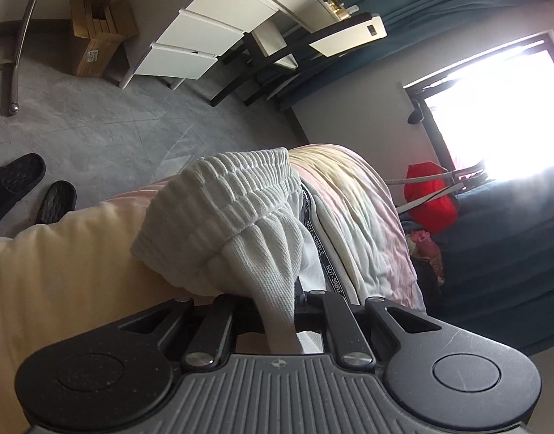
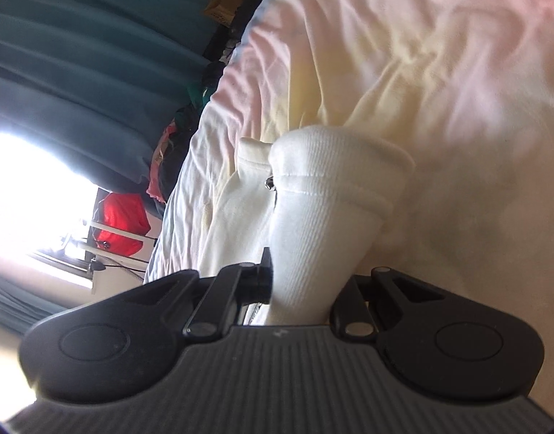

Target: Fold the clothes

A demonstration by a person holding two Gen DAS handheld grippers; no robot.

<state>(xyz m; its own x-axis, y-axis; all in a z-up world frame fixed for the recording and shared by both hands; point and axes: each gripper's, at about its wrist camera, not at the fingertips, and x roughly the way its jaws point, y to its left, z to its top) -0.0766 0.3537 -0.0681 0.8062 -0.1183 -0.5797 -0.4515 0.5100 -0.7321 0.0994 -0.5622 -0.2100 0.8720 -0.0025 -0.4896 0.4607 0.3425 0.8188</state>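
A white ribbed-hem jacket (image 1: 237, 209) with a black lettered zip tape lies bunched on the pastel bedsheet (image 1: 353, 195). My left gripper (image 1: 277, 311) is shut on a fold of its ribbed hem; the cloth hides the fingertips. In the right wrist view my right gripper (image 2: 298, 282) is shut on another ribbed edge of the white jacket (image 2: 324, 195), by a metal zip pull. The cloth rises from the jaws and drapes onto the bedsheet (image 2: 439, 54).
Grey carpet (image 1: 96, 126) lies beyond the bed with black slippers (image 1: 20, 177), a cardboard box (image 1: 96, 36), a white drawer unit (image 1: 204, 36) and a black chair. A red bag (image 1: 429, 199), teal curtains (image 2: 78, 54) and a bright window stand at the bedside.
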